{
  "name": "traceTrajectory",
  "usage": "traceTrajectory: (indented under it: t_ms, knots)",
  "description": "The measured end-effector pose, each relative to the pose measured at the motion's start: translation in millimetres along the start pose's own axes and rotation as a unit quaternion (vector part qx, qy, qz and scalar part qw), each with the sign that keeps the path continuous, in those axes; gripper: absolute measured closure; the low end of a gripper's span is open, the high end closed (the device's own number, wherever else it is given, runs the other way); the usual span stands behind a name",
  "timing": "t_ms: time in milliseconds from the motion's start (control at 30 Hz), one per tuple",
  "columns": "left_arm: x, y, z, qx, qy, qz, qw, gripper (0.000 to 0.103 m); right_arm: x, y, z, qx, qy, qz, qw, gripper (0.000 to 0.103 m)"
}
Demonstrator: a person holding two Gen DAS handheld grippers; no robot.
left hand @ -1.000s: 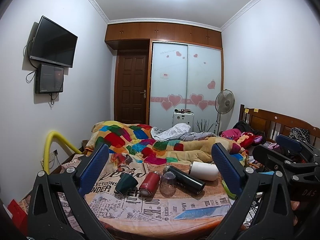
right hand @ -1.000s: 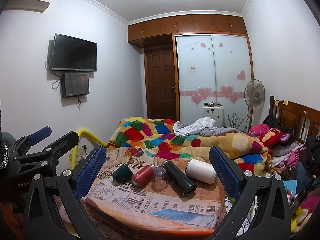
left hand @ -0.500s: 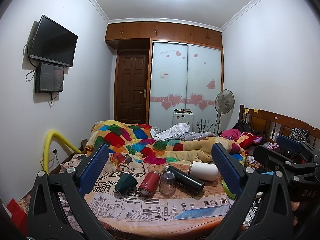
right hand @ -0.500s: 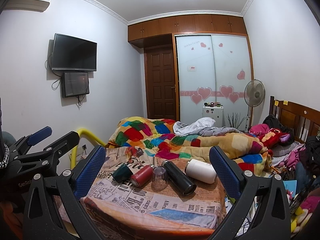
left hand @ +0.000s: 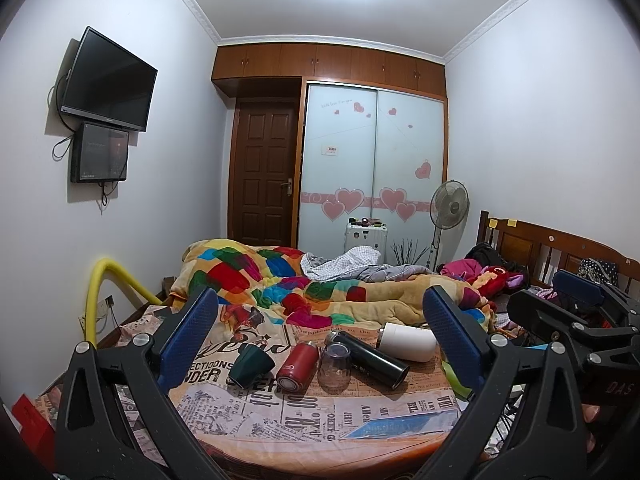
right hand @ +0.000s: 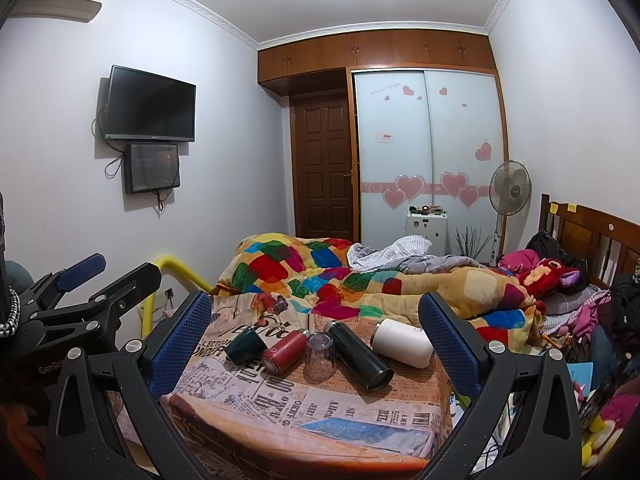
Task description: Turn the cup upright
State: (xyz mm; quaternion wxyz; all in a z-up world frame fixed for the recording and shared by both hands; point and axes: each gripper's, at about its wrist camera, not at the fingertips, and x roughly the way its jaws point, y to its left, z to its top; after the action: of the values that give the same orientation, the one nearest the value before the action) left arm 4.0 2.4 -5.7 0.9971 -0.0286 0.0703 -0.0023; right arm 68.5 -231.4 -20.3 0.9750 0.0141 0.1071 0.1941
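Observation:
Several drink vessels sit on a newspaper-print cloth on the bed. A dark green cup [left hand: 250,364] [right hand: 245,345] lies on its side. A red can-shaped cup [left hand: 297,366] [right hand: 285,352], a black flask [left hand: 368,358] [right hand: 358,354] and a white cup [left hand: 408,341] [right hand: 403,342] also lie on their sides. A clear cup [left hand: 335,367] [right hand: 319,354] stands mouth down. My left gripper [left hand: 320,334] and right gripper [right hand: 316,332] are both open and empty, held back from the cups.
A colourful blanket [left hand: 280,280] is piled behind the cups. The wooden headboard [left hand: 560,248] and clutter are at the right. A yellow padded rail [left hand: 100,292] stands at the left. The right gripper shows in the left wrist view [left hand: 580,312].

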Motion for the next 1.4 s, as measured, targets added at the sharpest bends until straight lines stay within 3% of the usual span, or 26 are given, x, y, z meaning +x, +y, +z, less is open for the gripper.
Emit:
traceTrajectory:
  t_ms: [500, 833, 1133, 1400]
  knots:
    - [0, -5, -3, -0.002, 0.005, 0.003, 1.0, 0.0, 8, 1, -9, -0.002, 0.004, 0.0, 1.0, 0.0]
    - [27, 7, -12, -0.017, 0.035, 0.02, 0.999, 0.0, 27, 0, -11, -0.003, 0.03, -0.002, 1.0, 0.0]
    - [103, 46, -46, -0.015, 0.119, 0.069, 0.9903, 0.0, 60, -9, -22, 0.003, 0.075, -0.012, 0.997, 0.0]
    - [210, 92, -107, 0.011, 0.257, 0.049, 0.9651, 0.0, 89, -24, -35, 0.02, 0.113, -0.027, 0.993, 0.0]
